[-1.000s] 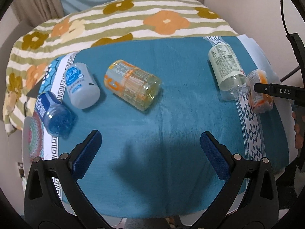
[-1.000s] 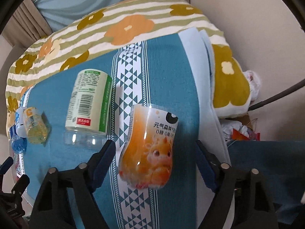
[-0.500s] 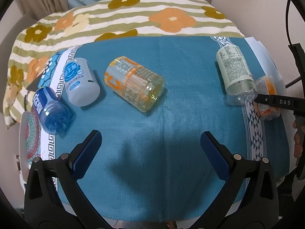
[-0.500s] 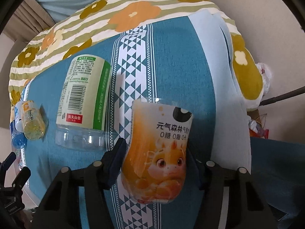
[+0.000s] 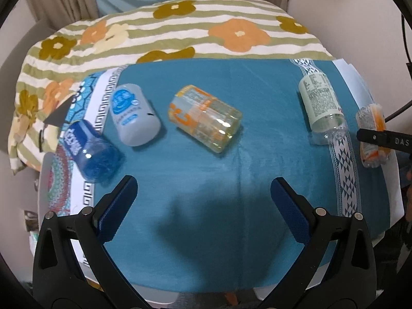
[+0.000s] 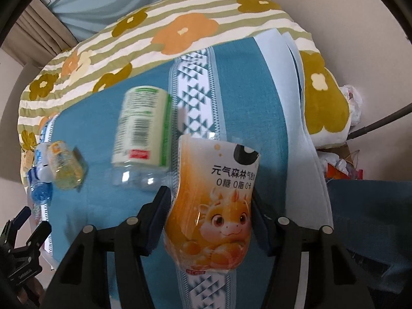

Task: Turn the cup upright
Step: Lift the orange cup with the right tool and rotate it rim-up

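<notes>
My right gripper [image 6: 209, 213] is shut on the orange dragon-print cup [image 6: 213, 206], which lies lengthwise between the fingers just above the teal cloth. The same cup [image 5: 372, 136] shows at the far right in the left wrist view, with a right finger [image 5: 383, 139] across it. My left gripper [image 5: 203, 198] is open and empty over the near middle of the cloth. Other cups lie on their sides: a green-label one [image 6: 143, 126] [image 5: 322, 108], a yellow-orange one [image 5: 206, 118], a pale blue one [image 5: 134, 116] and a dark blue one [image 5: 90, 152].
The teal cloth [image 5: 231, 180] covers a table, with a flowered striped blanket [image 5: 180, 31] behind it. A wall stands to the right. Clutter and a cable lie beyond the table's right edge [image 6: 347, 134].
My right gripper has closed on the orange dragon cup and raised it slightly. The left gripper has drifted a little; the cups near it have not moved.
</notes>
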The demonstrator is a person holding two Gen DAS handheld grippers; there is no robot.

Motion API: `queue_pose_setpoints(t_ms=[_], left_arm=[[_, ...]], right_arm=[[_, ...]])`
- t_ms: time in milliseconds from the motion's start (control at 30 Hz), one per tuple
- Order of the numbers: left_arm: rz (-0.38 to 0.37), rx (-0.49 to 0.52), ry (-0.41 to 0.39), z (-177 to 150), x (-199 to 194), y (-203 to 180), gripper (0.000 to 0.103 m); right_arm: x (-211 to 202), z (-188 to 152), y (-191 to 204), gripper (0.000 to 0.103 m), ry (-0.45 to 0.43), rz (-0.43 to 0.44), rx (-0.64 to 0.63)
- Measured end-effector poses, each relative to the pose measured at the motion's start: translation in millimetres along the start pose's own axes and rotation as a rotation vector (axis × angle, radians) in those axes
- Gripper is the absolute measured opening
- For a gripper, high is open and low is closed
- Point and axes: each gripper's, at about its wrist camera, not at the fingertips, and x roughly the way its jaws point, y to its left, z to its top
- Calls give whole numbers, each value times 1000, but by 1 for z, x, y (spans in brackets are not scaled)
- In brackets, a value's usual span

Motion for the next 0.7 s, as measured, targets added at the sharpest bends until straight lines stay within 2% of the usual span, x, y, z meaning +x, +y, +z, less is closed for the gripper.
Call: queue_pose_setpoints(t_ms=[367, 600, 700], left_arm=[[-9, 3, -27, -19, -23, 59, 103], [18, -2, -18, -38, -28, 107, 103], [35, -13, -7, -46, -27, 129, 103]], right_arm=[[-11, -40, 79, 55, -9, 51, -7], [10, -73, 141, 55, 11, 94, -27], [24, -85, 168, 55, 19, 84, -62]])
